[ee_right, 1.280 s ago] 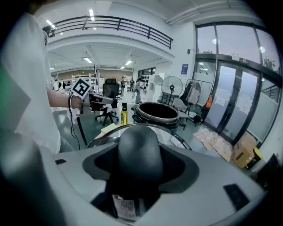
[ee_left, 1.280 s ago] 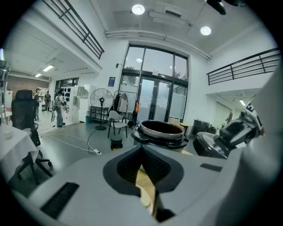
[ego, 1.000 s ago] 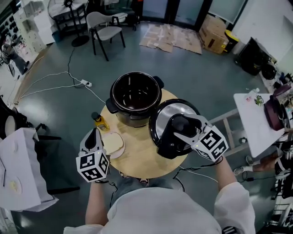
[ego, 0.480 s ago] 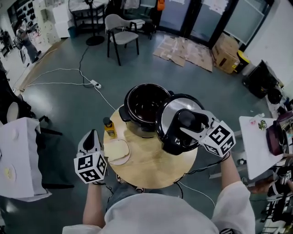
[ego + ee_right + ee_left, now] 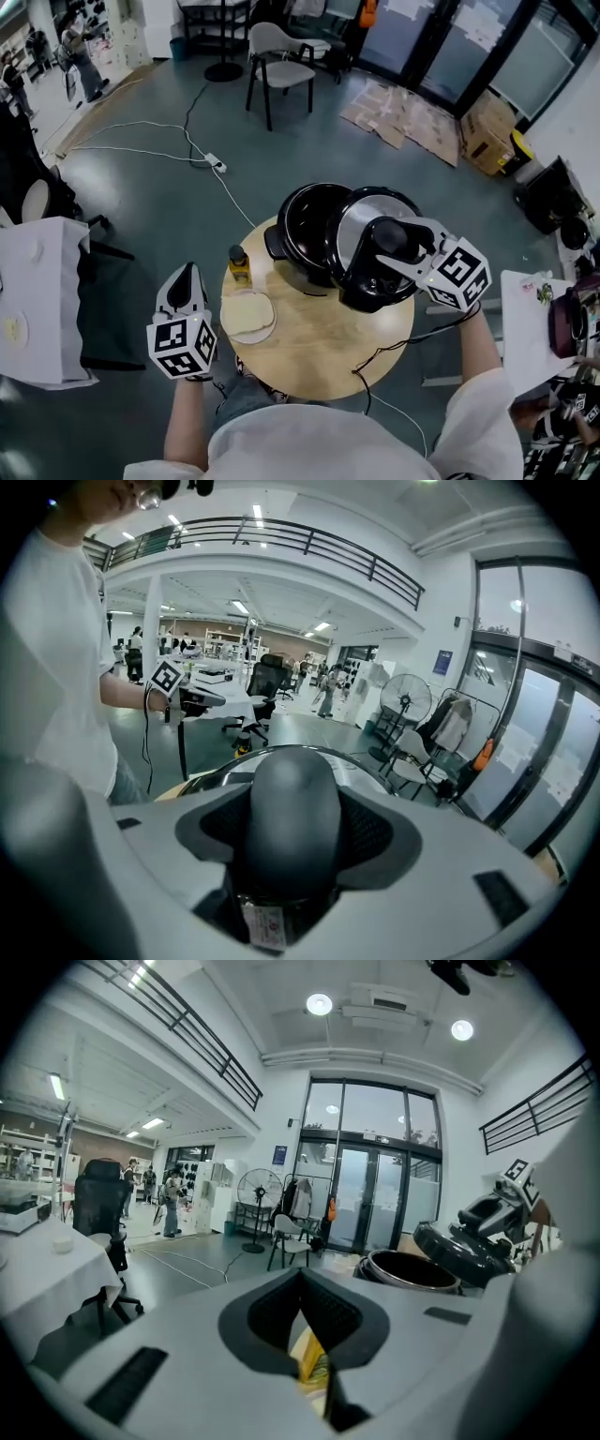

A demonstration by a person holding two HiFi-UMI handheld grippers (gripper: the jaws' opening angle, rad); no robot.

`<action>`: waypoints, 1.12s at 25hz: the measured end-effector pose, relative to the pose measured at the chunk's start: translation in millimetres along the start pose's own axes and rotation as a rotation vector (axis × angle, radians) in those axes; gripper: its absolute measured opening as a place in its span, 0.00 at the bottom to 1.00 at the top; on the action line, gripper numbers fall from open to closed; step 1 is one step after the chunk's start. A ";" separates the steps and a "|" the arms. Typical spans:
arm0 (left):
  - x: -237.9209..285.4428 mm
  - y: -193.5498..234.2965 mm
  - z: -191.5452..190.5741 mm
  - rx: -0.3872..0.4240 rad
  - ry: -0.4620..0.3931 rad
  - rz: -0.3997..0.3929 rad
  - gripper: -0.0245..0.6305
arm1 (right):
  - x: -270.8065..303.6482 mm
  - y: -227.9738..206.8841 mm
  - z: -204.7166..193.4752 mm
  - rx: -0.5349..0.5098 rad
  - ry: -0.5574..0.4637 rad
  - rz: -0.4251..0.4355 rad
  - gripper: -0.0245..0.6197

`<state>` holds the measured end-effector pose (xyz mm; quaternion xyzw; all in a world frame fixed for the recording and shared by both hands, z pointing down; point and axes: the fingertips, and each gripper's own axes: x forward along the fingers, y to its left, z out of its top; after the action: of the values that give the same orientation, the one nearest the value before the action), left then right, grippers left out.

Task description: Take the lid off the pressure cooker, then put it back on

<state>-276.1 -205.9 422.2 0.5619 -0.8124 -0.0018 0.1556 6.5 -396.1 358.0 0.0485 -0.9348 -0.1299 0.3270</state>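
Right gripper (image 5: pixel 394 251): jaws grip the lid (image 5: pixel 356 223) by its handle.
Lid: tilted, partly over the cooker pot (image 5: pixel 300 230).
Left gripper (image 5: pixel 186 274): jaws closed, empty.

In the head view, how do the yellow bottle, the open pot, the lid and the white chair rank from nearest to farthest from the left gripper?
1. The bottle, on the table just right of the left gripper.
2. The pot, on the table's far side.
3. The lid, held over the pot's right rim.
4. The chair, on the floor far behind.
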 end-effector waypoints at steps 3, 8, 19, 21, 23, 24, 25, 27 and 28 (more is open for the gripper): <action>5.5 1.9 -3.6 0.001 0.011 0.005 0.03 | 13.1 -5.9 9.1 -0.034 -0.010 0.035 0.48; 16.1 8.6 -10.4 0.010 0.032 0.011 0.03 | 40.4 -8.4 22.8 -0.057 -0.028 0.117 0.48; 24.9 16.3 -19.1 0.017 0.071 0.047 0.03 | 78.3 -12.7 16.5 -0.079 -0.003 0.245 0.48; 25.8 19.0 -20.8 0.019 0.078 0.052 0.03 | 83.8 -14.2 15.7 -0.088 0.007 0.257 0.48; 25.8 22.0 -23.0 0.018 0.086 0.057 0.03 | 87.8 -14.7 14.3 -0.084 0.012 0.272 0.48; 25.8 23.5 -24.0 0.017 0.089 0.060 0.03 | 88.9 -14.8 13.8 -0.079 0.012 0.280 0.48; 26.1 24.9 -24.8 0.015 0.091 0.062 0.03 | 89.8 -15.1 13.7 -0.074 0.010 0.288 0.48; 26.9 27.7 -25.5 0.014 0.095 0.065 0.03 | 91.7 -15.7 14.4 -0.068 0.008 0.301 0.48; 27.3 28.8 -25.6 0.014 0.097 0.066 0.03 | 92.8 -16.1 14.7 -0.066 0.010 0.308 0.48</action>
<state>-304.5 -215.8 458.5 0.5355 -0.8220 0.0363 0.1906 -75.1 -424.7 398.1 -0.1056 -0.9248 -0.1088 0.3489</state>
